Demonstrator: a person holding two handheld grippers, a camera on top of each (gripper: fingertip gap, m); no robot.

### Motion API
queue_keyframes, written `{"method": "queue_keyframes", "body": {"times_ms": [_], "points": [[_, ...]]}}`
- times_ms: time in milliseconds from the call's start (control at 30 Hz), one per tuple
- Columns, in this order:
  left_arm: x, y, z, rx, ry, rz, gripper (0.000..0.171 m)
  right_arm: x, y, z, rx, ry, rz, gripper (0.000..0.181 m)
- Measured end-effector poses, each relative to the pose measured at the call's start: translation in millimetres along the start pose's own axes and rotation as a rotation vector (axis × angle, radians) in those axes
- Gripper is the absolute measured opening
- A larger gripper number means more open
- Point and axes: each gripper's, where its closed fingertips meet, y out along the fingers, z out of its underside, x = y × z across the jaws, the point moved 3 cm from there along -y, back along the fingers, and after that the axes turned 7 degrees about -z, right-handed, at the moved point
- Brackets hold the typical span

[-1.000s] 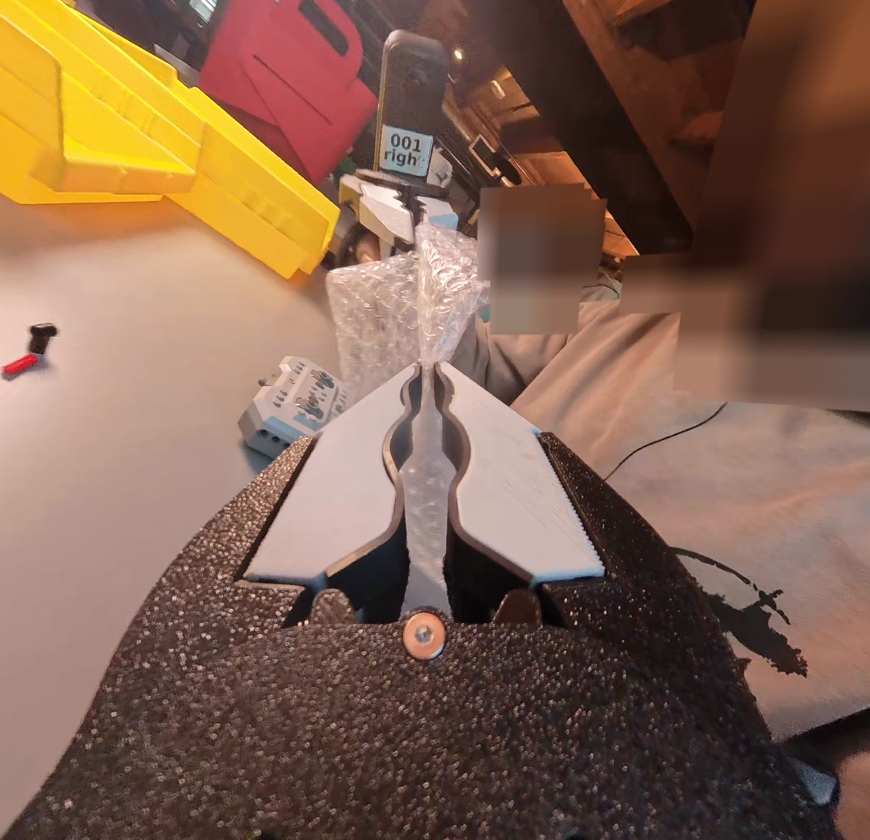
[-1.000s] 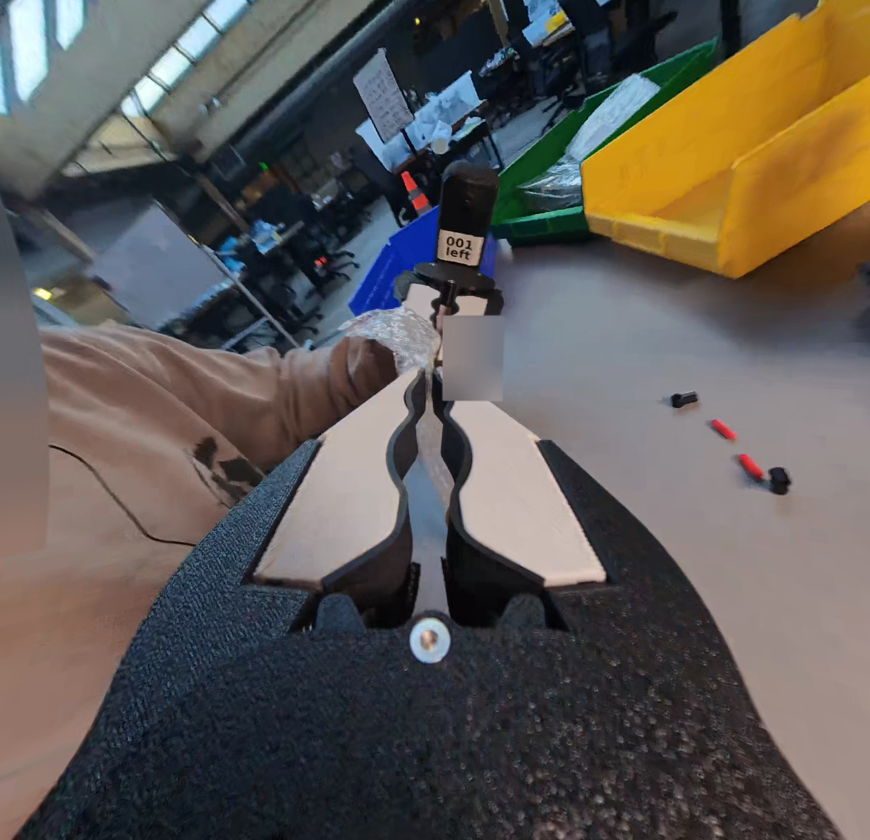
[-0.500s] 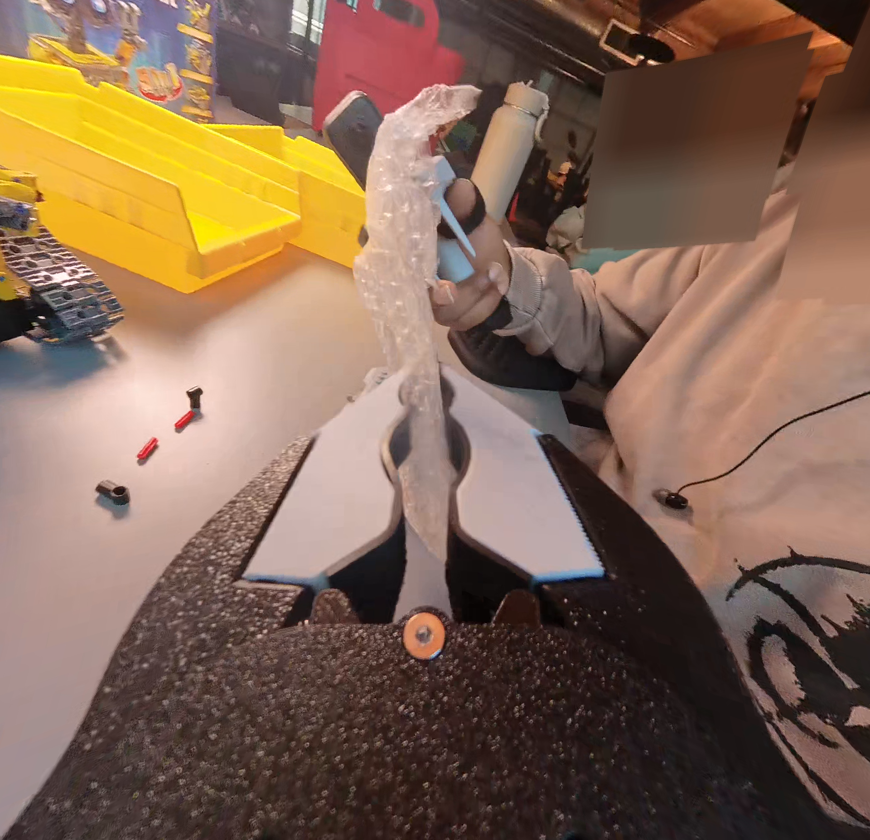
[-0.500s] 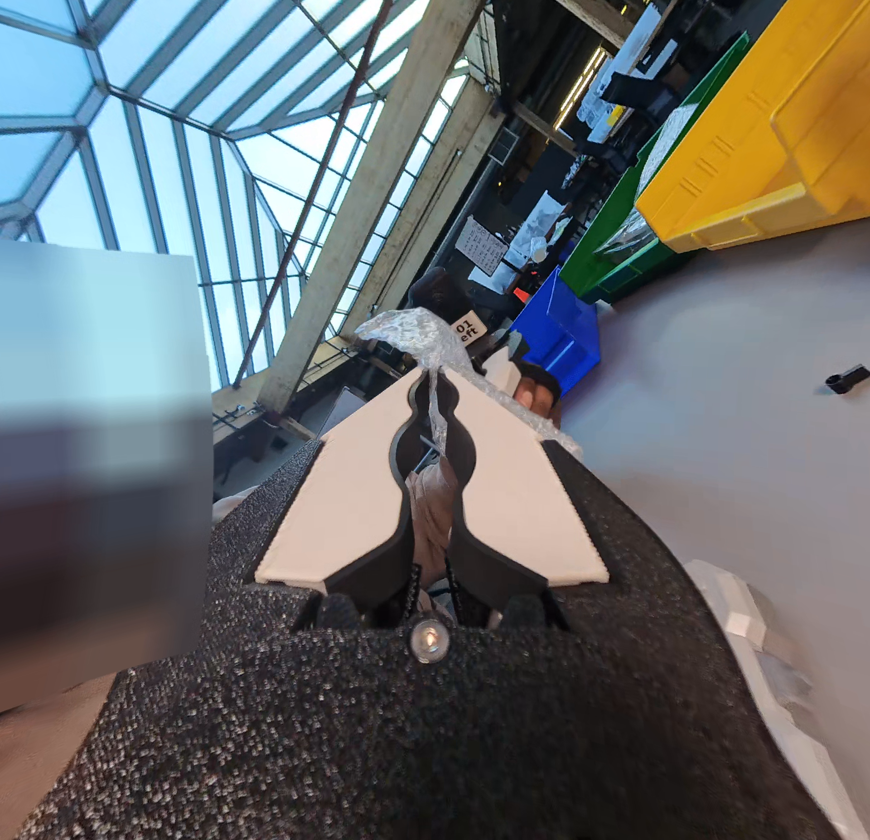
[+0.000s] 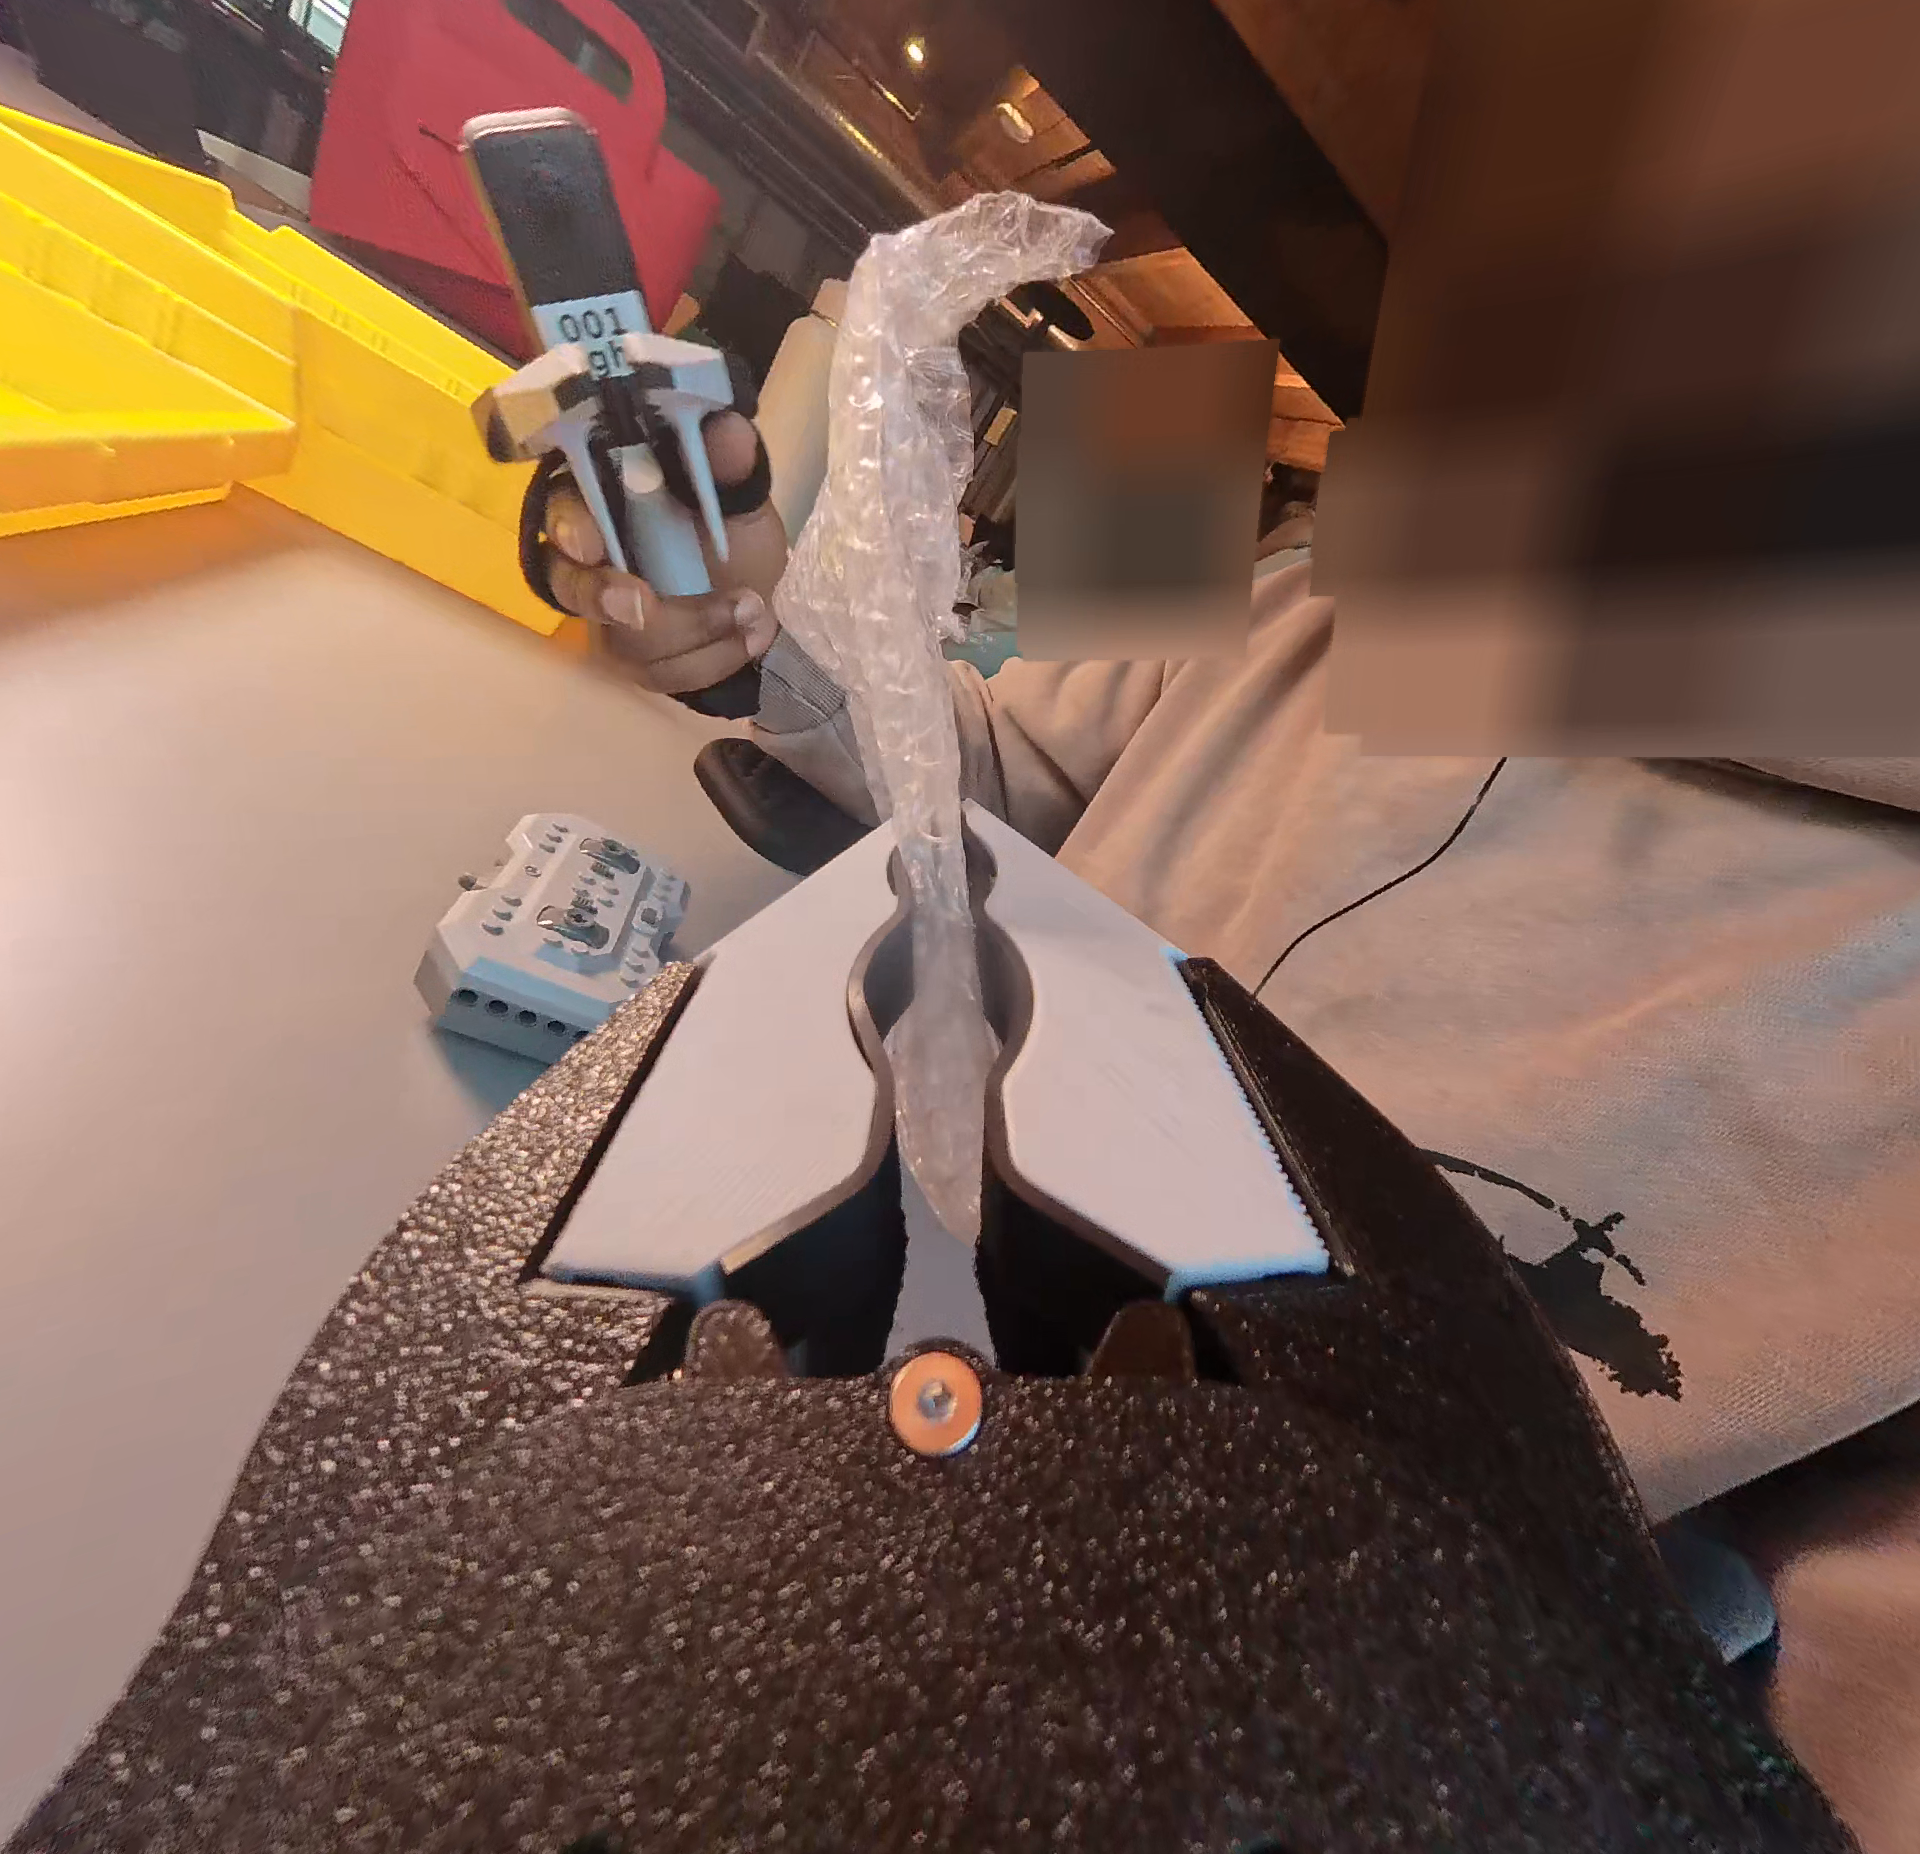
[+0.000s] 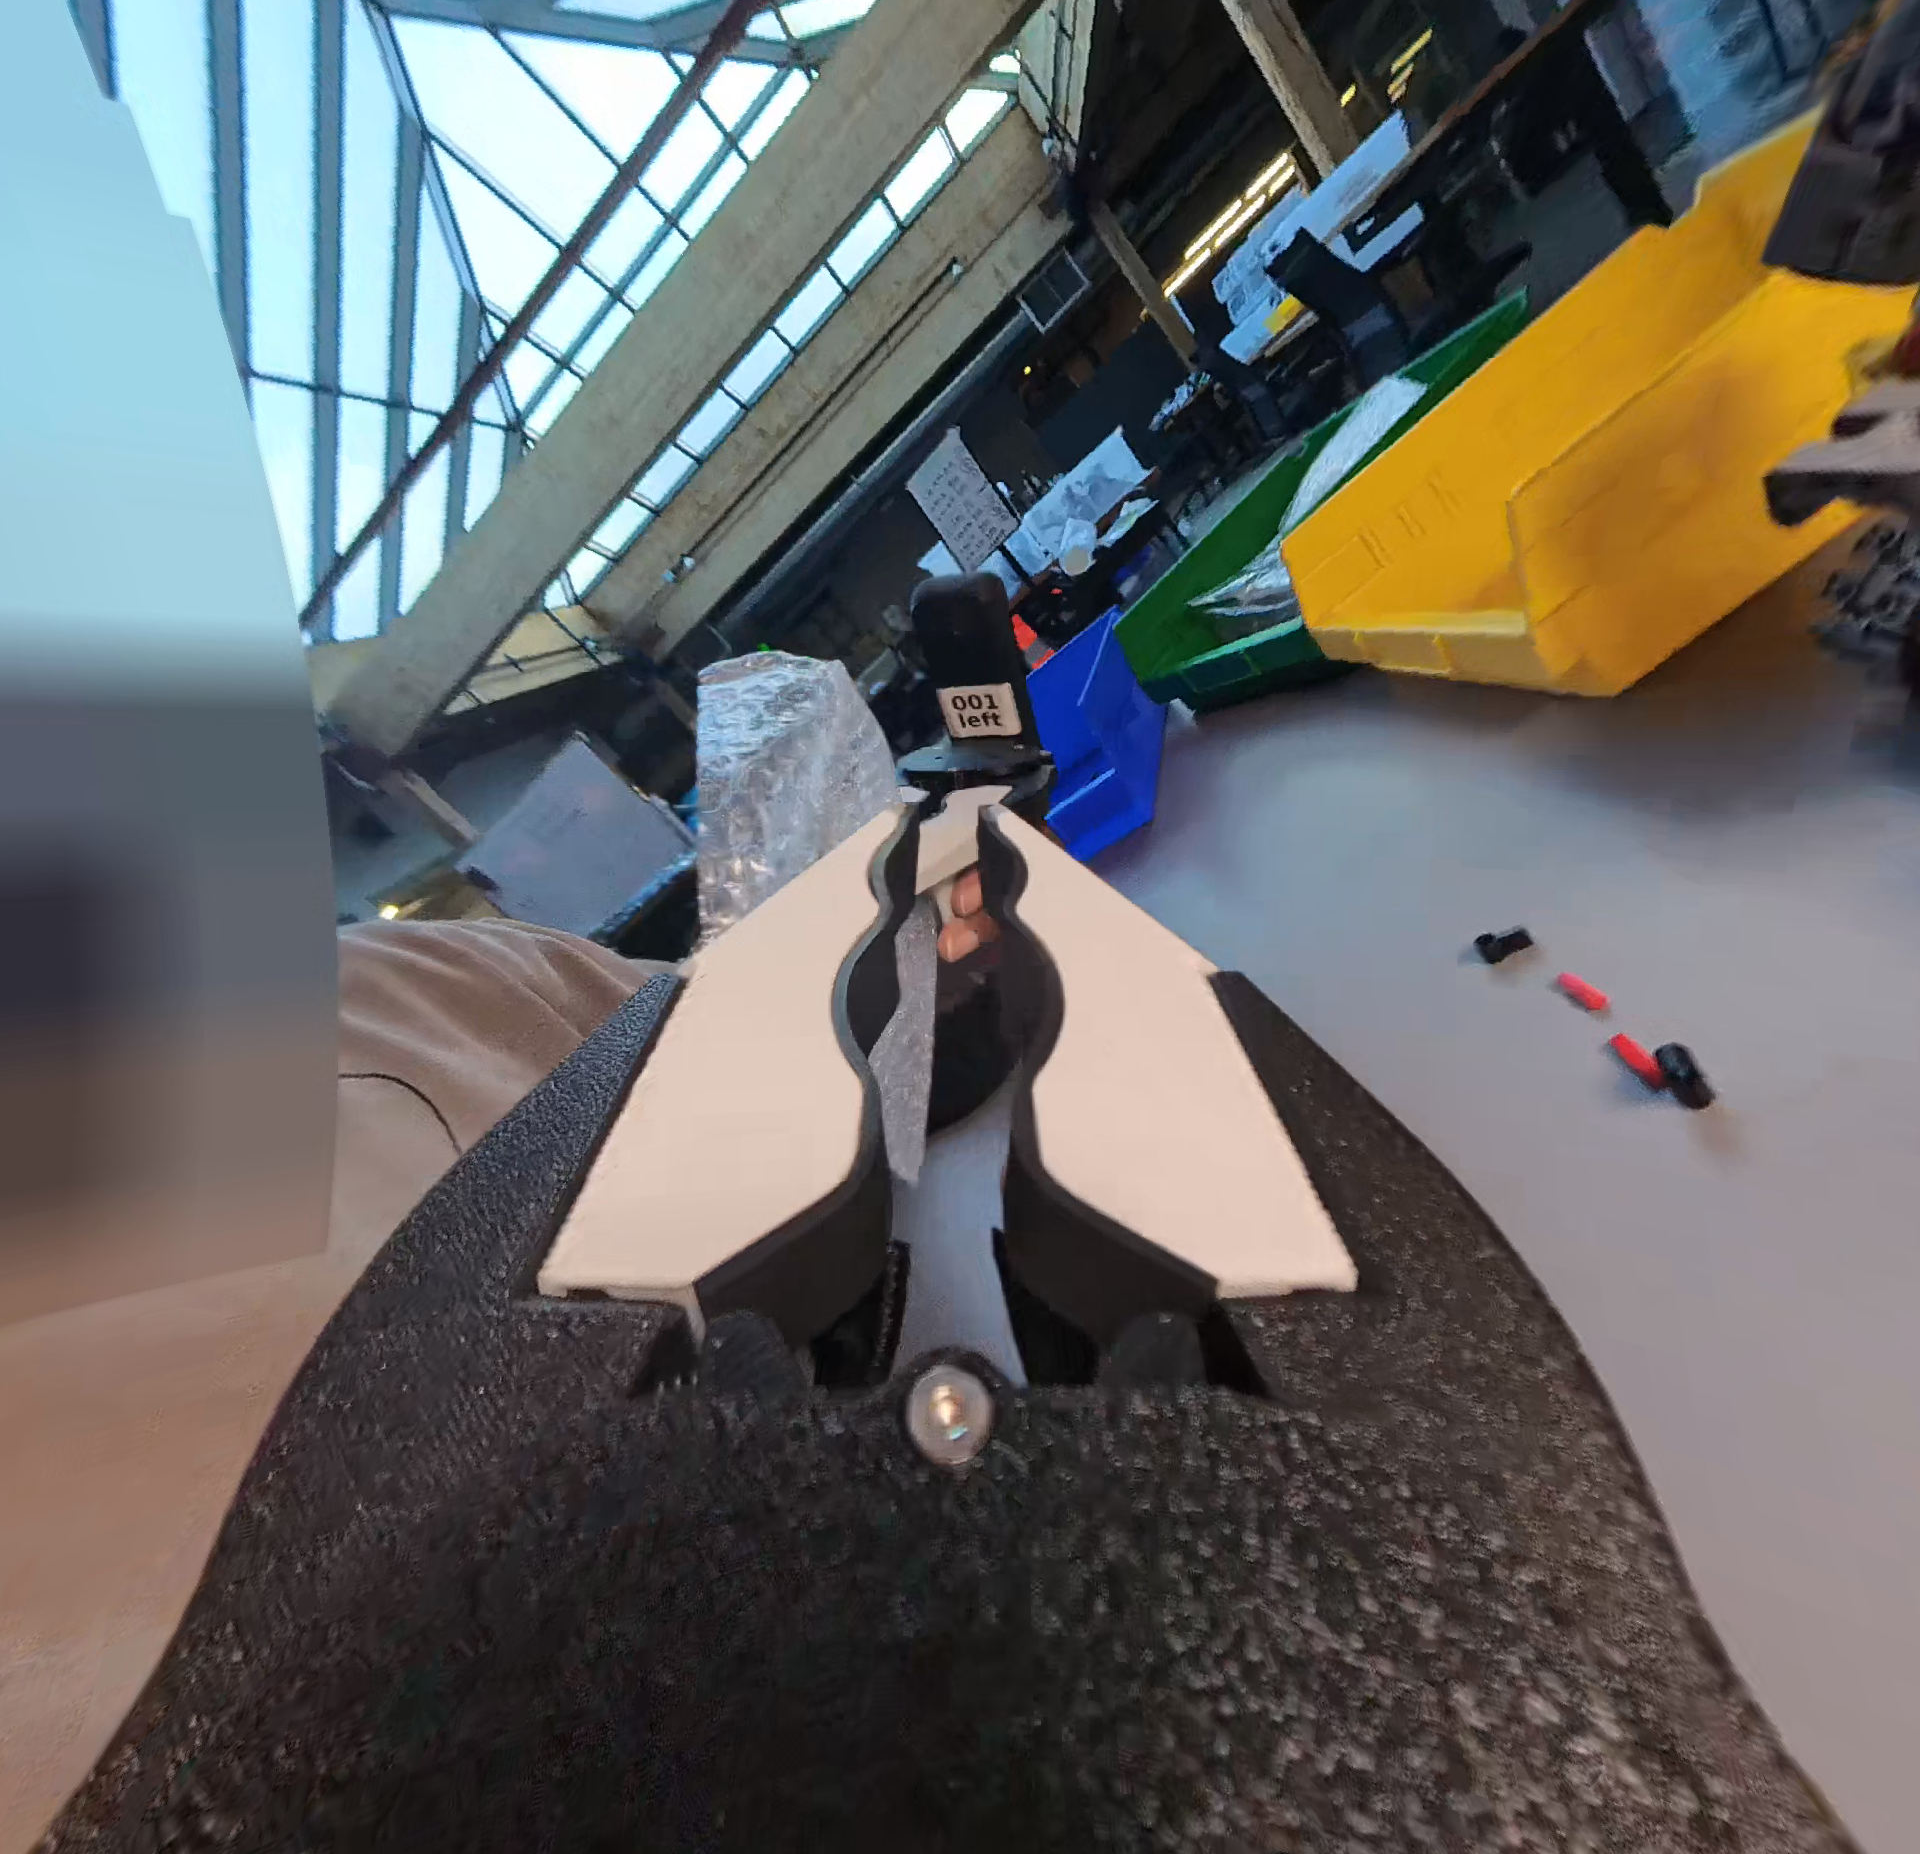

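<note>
**Around the grey bench**

Yellow bins lie at the far edge of the grey bench, a red case behind them. A grey studded block rests on the bench. In the right wrist view, small red and black pieces lie scattered, with a green bin and a blue bin beyond.

Each gripper had a black, pebbled foam-like body with one silver screw at its centre; the left gripper carried pale grey fingers with black wavy inner edges, the right gripper off-white ones. The person wore a beige sweatshirt with a black print, crossed by a thin black cable.
</note>
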Motion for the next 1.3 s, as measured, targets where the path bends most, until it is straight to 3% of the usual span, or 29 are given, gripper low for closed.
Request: {"method": "queue_keyframes", "body": {"times_ms": [133,233,300,367,533,667,800,967,1100,1300], "points": [[12.6,0.4,4.1,0.012,-0.063,-0.038,0.001,20.6,0.8,-7.7,0.069,-0.284,0.060,0.041],[20.7,3.4,9.4,0.028,-0.116,-0.048,0.001,15.1,11.9,14.2,0.248,-0.447,0.171,0.057],[22.6,6.6,12.9,0.042,-0.131,-0.040,0.001,3.3,19.8,32.2,0.317,-0.468,0.210,0.045],[23.9,9.4,17.8,0.066,-0.135,-0.035,0.001,-2.6,24.2,40.6,0.293,-0.363,0.166,0.005],[42.8,2.0,23.1,0.080,-0.118,-0.145,0.004,0.2,22.3,40.3,0.211,-0.087,0.021,0.002],[66.5,-12.3,23.5,0.101,-0.033,-0.353,0.026,3.2,20.2,38.0,0.162,0.005,-0.010,0.002],[73.9,-32.9,3.5,0.034,0.123,-0.532,0.038,-4.2,17.4,36.4,0.144,0.009,0.044,0.002],[56.9,-43.5,-23.4,-0.075,0.270,-0.628,0.038,-23.8,9.3,22.9,0.064,-0.055,0.225,0.002],[55.2,-23.1,-27.5,-0.129,0.223,-0.640,0.042,-23.2,18.0,11.9,-0.003,-0.217,0.353,0.002],[65.9,8.5,-35.9,-0.246,0.076,-0.624,0.050,-6.8,59.7,24.8,0.053,-0.524,0.420,0.002]]}}
